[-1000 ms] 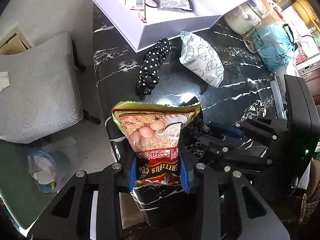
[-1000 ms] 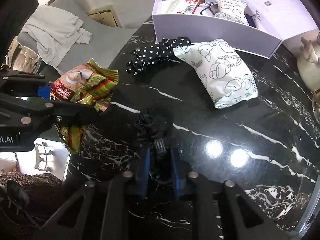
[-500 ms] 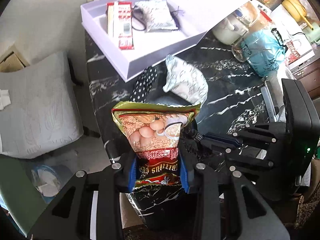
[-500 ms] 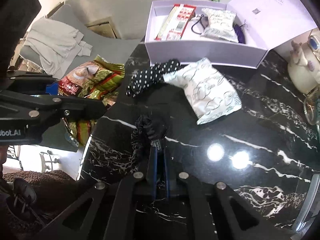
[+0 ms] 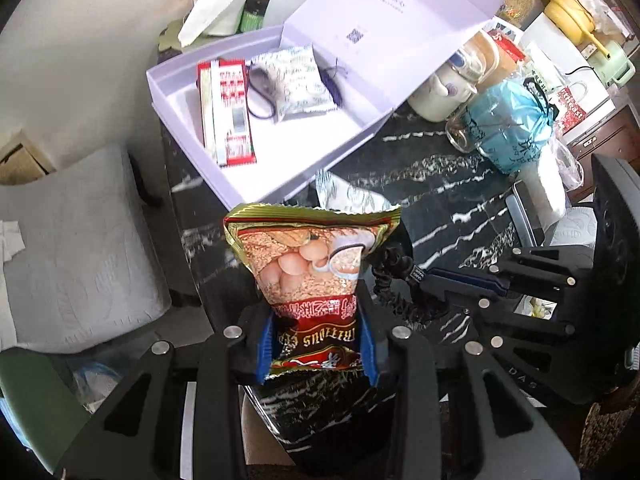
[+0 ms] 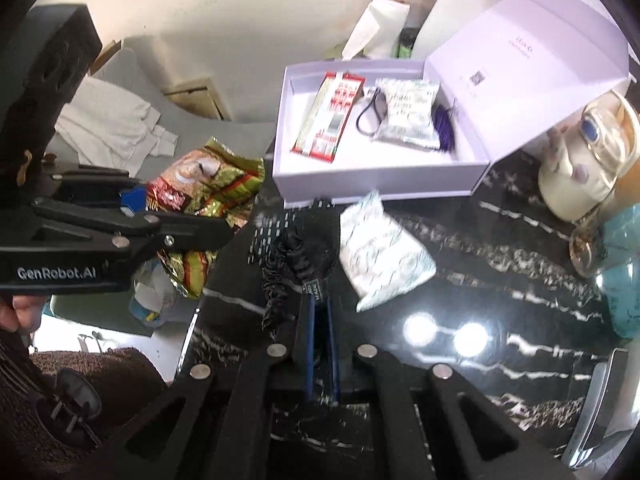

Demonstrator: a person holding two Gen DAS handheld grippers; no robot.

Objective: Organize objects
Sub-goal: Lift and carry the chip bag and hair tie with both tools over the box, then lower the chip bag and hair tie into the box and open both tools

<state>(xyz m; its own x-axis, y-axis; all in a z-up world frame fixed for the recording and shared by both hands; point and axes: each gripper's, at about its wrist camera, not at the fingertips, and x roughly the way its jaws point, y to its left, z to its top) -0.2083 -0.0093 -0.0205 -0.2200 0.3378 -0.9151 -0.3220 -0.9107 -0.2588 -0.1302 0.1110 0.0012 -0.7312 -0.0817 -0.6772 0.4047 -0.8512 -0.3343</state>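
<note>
My left gripper (image 5: 316, 336) is shut on a red-and-gold snack bag (image 5: 312, 256) and holds it above the near edge of the black marble table (image 5: 440, 168). The bag also shows in the right wrist view (image 6: 204, 196). My right gripper (image 6: 320, 304) is shut on a black scrunchie (image 6: 296, 256), lifted off the table; it also shows in the left wrist view (image 5: 394, 280). The open lilac box (image 6: 384, 176) holds a red-and-white packet (image 6: 328, 120), a white patterned pouch (image 6: 408, 114) and hair ties. A white patterned pouch (image 6: 380, 256) and a polka-dot scrunchie (image 6: 276, 224) lie before the box.
A cream teapot (image 6: 588, 160), a glass jar with a blue bag (image 5: 508, 128) and other clutter stand at the table's right. A grey cushioned chair (image 5: 72, 252) is left of the table. A phone (image 6: 596, 400) lies at the right edge.
Both grippers have risen and moved toward the box with their loads. The right gripper closed tighter on the black scrunchie and lifted it off the table.
</note>
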